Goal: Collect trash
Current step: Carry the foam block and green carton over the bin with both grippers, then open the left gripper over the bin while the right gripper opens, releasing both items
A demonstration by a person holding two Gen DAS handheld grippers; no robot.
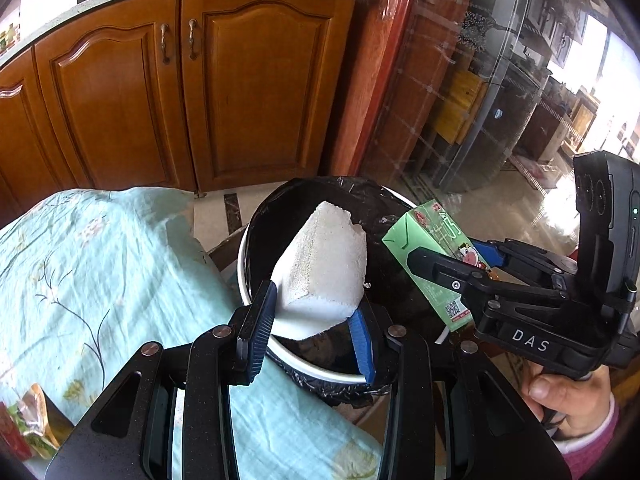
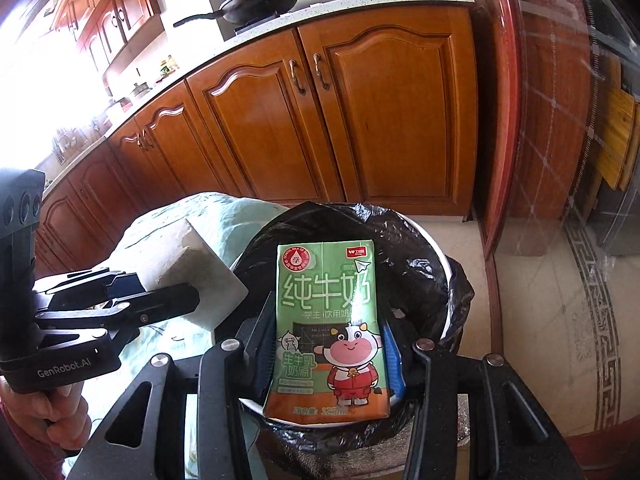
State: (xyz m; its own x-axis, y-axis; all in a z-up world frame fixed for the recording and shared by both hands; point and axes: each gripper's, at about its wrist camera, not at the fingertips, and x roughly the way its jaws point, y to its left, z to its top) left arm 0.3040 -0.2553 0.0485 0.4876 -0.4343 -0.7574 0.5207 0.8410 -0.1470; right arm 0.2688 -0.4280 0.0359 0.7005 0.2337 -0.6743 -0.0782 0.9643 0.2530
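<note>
A white foam block (image 1: 324, 268) is clamped between the blue pads of the left claw (image 1: 316, 320) and is held tilted above the open mouth of a trash bin (image 1: 256, 236). The bin is a white-rimmed pail lined with a black plastic bag (image 1: 360, 192), whose edge is folded over the rim. The inside of the bin is dark, and what lies at its bottom cannot be made out.

A green milk carton (image 2: 328, 332), printed with a cartoon cow, is clamped upright in the right claw (image 2: 326, 348) and is held over the near part of the same bin (image 2: 444, 264). In the left wrist view the carton (image 1: 432, 256) is seen just right of the foam block, at the bin's right rim, with the right claw (image 1: 452, 264) closed on it. In the right wrist view the foam block (image 2: 200, 272) is seen to the left of the carton, gripped by the left claw (image 2: 160, 292).

A surface covered by a pale blue floral cloth (image 1: 80, 272) lies to the left of the bin and touches it. A crumpled snack wrapper (image 1: 32, 420) is seen on the cloth at the near left edge. Wooden cabinets (image 1: 160, 80) stand at the far side under a pale counter, on which a black wok (image 2: 260, 0) is set.
</note>
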